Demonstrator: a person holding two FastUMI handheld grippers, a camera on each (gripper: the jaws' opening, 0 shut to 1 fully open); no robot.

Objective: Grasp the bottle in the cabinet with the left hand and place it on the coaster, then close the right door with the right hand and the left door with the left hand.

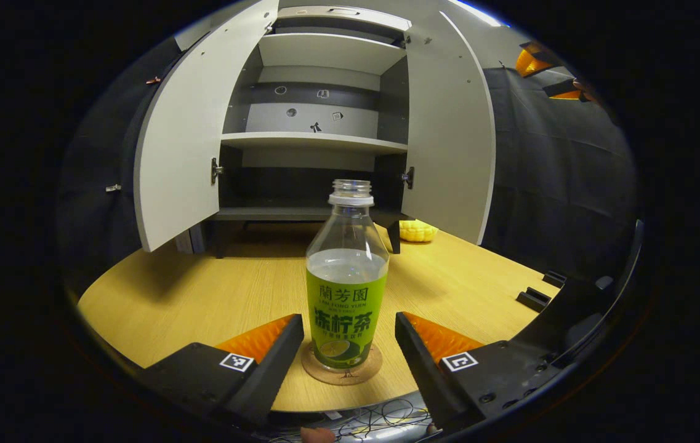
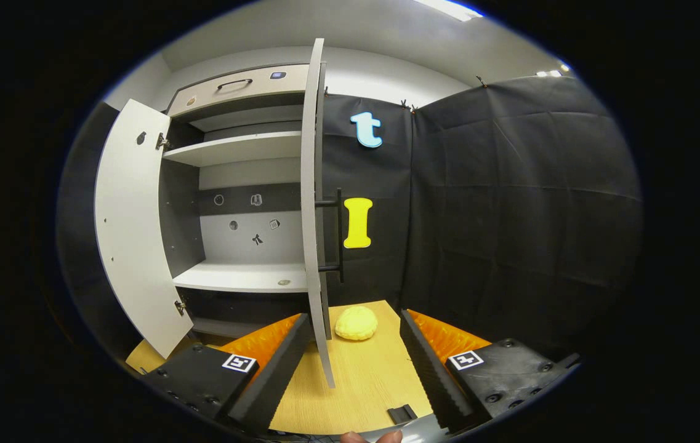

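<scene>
Straight ahead of my left fingers the cabinet stands with both doors swung wide and its shelves bare, on the far part of the table. From my right gripper the same cabinet sits ahead and to the left of the fingers, and the right door comes at me nearly edge-on, its lower edge just ahead of the gap between my fingers and nearer the left one. Its bar handle sticks out on the face turned toward my right finger. The left door hangs open well off to the left.

The bottle stands upright on the coaster, squarely between my left gripper's fingers. Those fingers are spread wide, with a clear gap on either side of the bottle, holding nothing. So I judge the placing done and the right door to be the step in hand.

My right fingers are likewise spread and empty. To close that door well I'd bring them round to its outer, handle-bearing face, press with a finger flat against the panel near its free edge, and sweep it in an arc about the hinges, not straight ahead. I'd keep low contact away from the yellow lumpy object lying on the table just beyond the fingers, beside the door's foot. Meanwhile I'd draw the left gripper straight back so neither finger clips the bottle.
</scene>
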